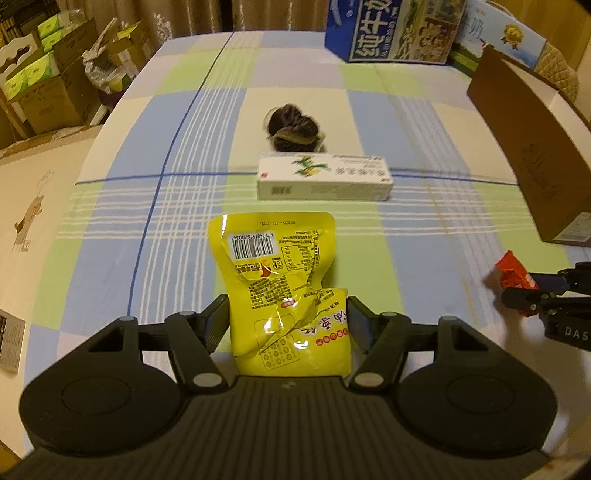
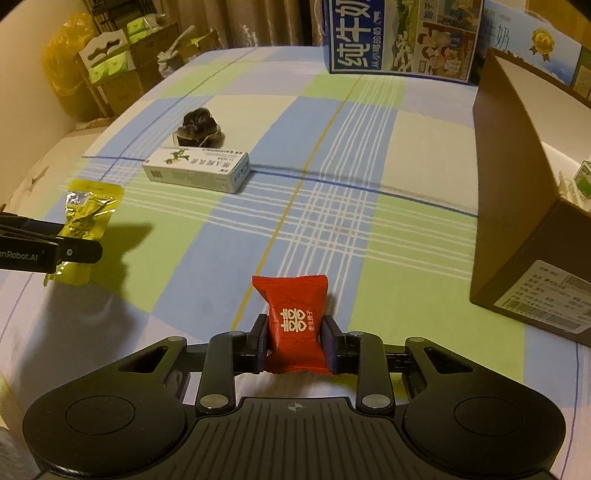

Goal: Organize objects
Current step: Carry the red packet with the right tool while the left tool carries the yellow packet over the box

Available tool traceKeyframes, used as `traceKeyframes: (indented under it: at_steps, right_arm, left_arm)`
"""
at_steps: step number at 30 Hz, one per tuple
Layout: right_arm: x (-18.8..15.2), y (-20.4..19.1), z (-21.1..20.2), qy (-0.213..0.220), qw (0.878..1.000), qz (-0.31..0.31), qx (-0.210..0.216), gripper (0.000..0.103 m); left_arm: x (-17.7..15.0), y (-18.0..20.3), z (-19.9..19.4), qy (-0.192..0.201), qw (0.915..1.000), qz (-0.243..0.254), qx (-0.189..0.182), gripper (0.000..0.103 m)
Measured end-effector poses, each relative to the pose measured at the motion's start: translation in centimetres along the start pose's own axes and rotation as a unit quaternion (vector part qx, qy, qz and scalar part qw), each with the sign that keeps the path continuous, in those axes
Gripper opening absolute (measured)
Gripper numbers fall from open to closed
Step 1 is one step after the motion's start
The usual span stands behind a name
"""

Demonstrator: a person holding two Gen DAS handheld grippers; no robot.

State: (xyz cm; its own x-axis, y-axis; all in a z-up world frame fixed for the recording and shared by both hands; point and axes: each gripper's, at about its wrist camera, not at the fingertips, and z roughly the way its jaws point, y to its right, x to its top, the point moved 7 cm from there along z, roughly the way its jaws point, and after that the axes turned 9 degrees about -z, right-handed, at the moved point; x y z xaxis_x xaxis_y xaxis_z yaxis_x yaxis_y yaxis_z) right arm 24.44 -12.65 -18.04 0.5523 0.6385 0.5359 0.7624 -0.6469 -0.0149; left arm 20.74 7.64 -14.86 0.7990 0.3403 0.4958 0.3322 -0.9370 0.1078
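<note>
left gripper (image 1: 288,325) jaws pressed on a crinkled glossy yellow pouch (image 1: 280,280), barcode side up, date print "2025-10-07". right gripper (image 2: 295,343) jaws clamped on a small red candy wrapper (image 2: 295,325), pillow-shaped, white double-happiness mark. both held above a checked bedsheet (image 2: 332,192) in blue, green and cream. beyond: white carton (image 1: 325,179) with a green plant print, then a dark fuzzy scrunchie (image 1: 293,129). right view alone shows the shipping label on the brown cardboard box (image 2: 517,206); blue milk case (image 1: 391,29) at the far edge.
</note>
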Motion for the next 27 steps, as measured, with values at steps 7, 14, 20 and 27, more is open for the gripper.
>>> traceKeyframes:
  at_steps: [7, 14, 20, 27]
  right_arm:
    - [0.2, 0.8, -2.2, 0.023, 1.0, 0.009, 0.004, 0.026]
    - [0.3, 2.0, -5.1, 0.048, 0.999, 0.018, 0.004, 0.026]
    - [0.0, 4.0, -7.8, 0.067, 0.997, 0.037, 0.003, 0.026]
    - [-0.3, 6.8, -10.9, 0.091, 0.994, 0.056, -0.008, 0.026]
  left_arm:
    - [0.8, 3.0, -1.5, 0.014, 0.9995, 0.016, -0.024, 0.063]
    - [1.3, 7.2, -2.8, 0.025, 0.9973, 0.041, -0.055, 0.063]
    - [1.7, 11.4, -3.7, 0.032, 0.9942, 0.061, -0.083, 0.063]
    - [2.4, 16.6, -4.9, 0.045, 0.9889, 0.087, -0.112, 0.063]
